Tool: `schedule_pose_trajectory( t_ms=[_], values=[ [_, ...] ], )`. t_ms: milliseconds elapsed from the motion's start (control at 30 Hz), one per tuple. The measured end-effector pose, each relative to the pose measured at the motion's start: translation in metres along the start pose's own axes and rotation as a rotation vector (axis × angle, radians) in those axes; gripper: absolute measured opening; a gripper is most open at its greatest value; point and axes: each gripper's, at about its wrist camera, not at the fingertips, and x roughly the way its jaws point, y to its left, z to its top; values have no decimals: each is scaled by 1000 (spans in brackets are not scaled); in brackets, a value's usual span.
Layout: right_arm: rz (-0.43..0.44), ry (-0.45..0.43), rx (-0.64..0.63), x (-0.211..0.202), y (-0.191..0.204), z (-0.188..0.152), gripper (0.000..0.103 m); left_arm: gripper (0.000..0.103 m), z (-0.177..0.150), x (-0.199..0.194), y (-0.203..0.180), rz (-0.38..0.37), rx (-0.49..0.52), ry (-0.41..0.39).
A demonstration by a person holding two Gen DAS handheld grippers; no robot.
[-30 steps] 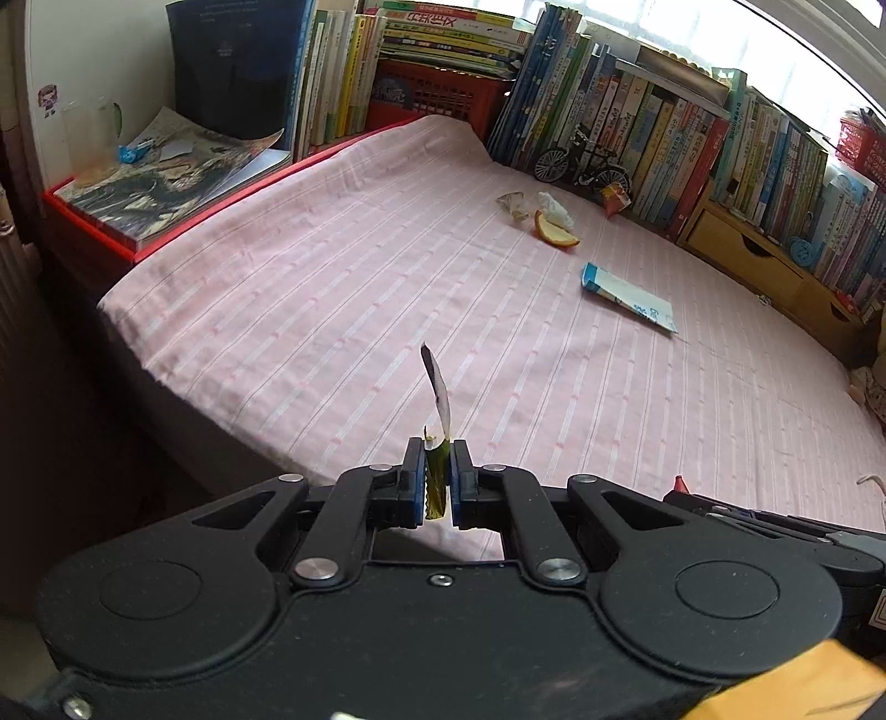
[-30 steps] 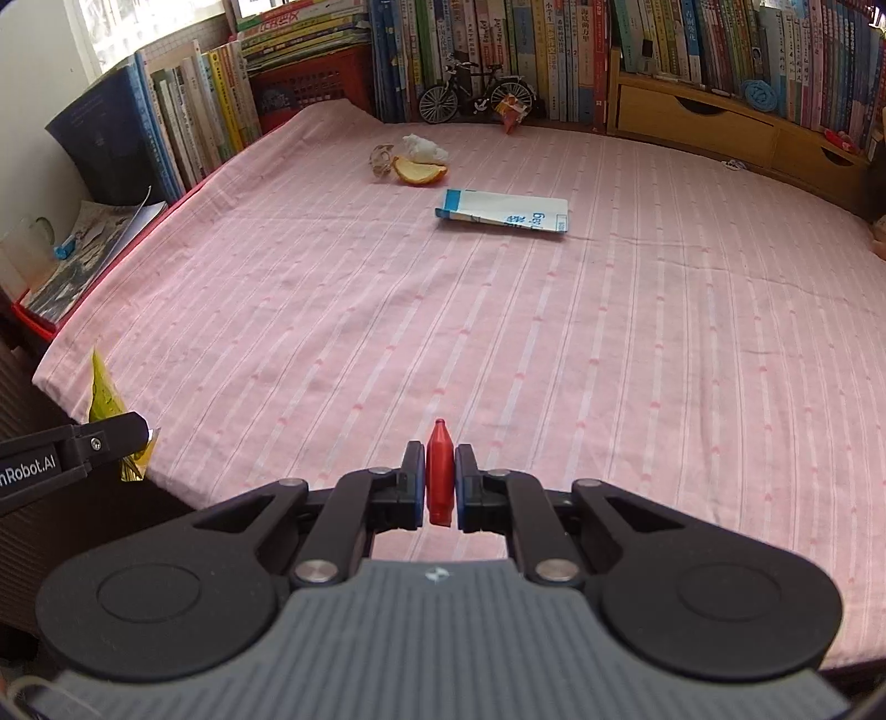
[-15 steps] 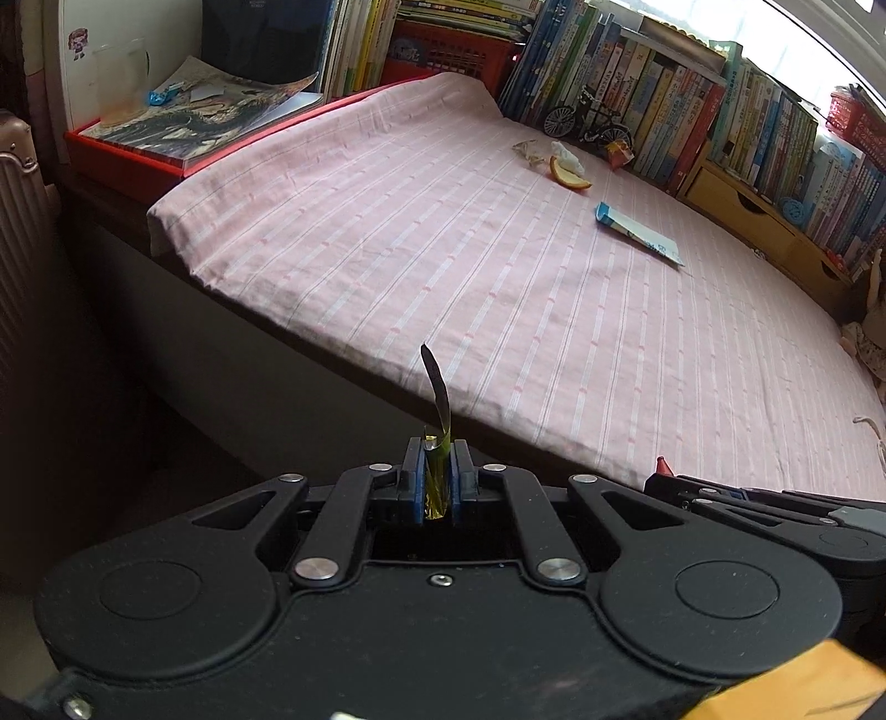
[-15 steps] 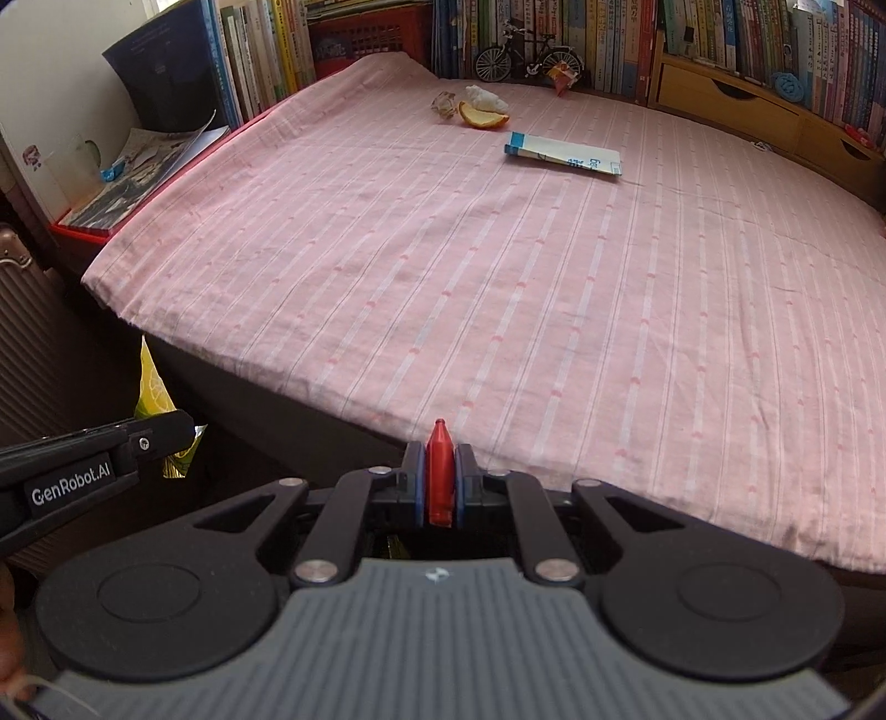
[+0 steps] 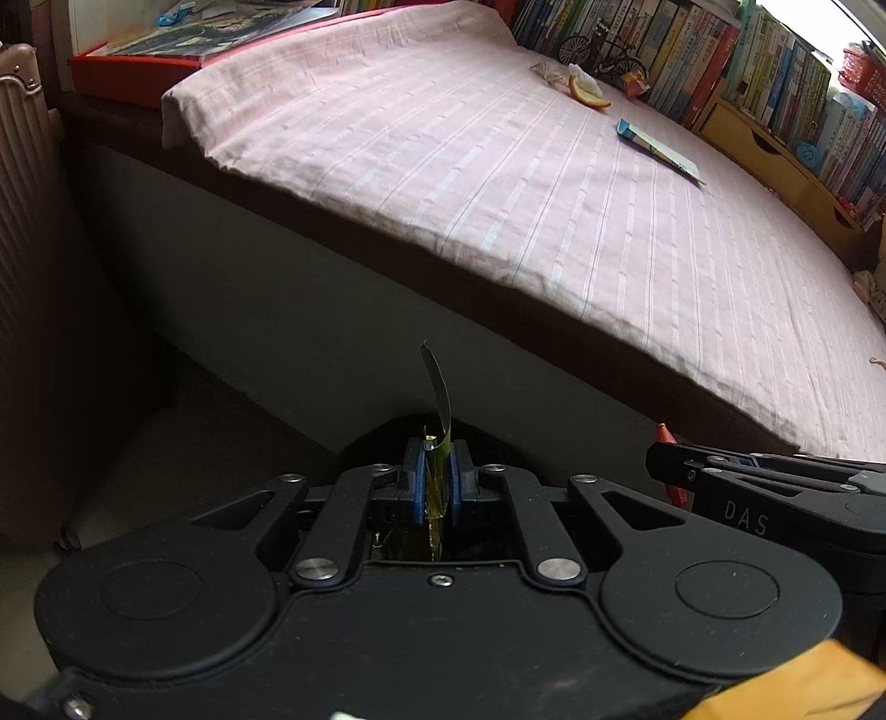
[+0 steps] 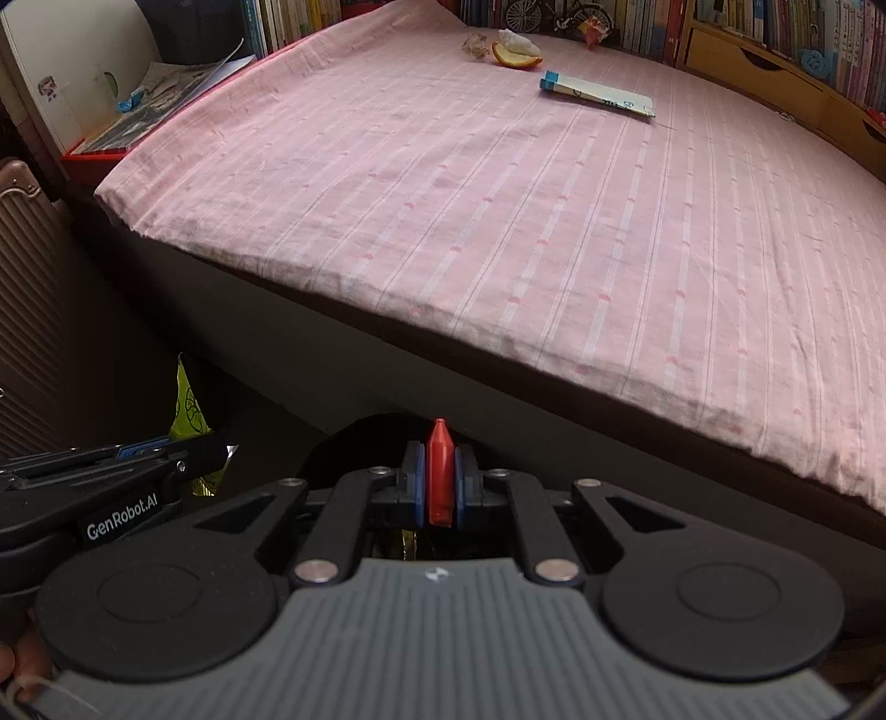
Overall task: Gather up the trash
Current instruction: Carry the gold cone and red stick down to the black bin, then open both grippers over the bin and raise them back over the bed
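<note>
This is a bedroom in a home. A wide bed with a pink striped cotton sheet point(image 6: 498, 221) fills most of both views. Along the far side of the bed stand long rows of upright, many-coloured books point(image 5: 747, 61), with light wooden drawers point(image 6: 753, 72) below them and a small black model bicycle point(image 5: 601, 47) in front of them. Beside the bed's far left corner lies a stack of magazines on a red tray point(image 6: 144, 111). Near the bed's near left corner stands a ribbed rose-gold hard-shell suitcase point(image 6: 27, 310) on the floor.
</note>
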Motion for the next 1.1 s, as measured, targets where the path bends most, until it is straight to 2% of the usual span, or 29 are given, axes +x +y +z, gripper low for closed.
schedule_pose_trajectory(
  t_ms=[500, 833, 1000, 1100],
  values=[
    [-8, 63, 43, 31, -11, -26, 14, 8, -28, 42, -2, -12, 38, 113],
    [-6, 94, 65, 48, -14, -30, 15, 9, -31, 68, -6, -21, 61, 173],
    [2, 100, 66, 55, -12, -24, 16, 13, -30, 74, -4, -22, 61, 174],
    [2, 102, 67, 58, -14, -21, 21, 22, -29, 78, -5, -14, 52, 179]
  ],
)
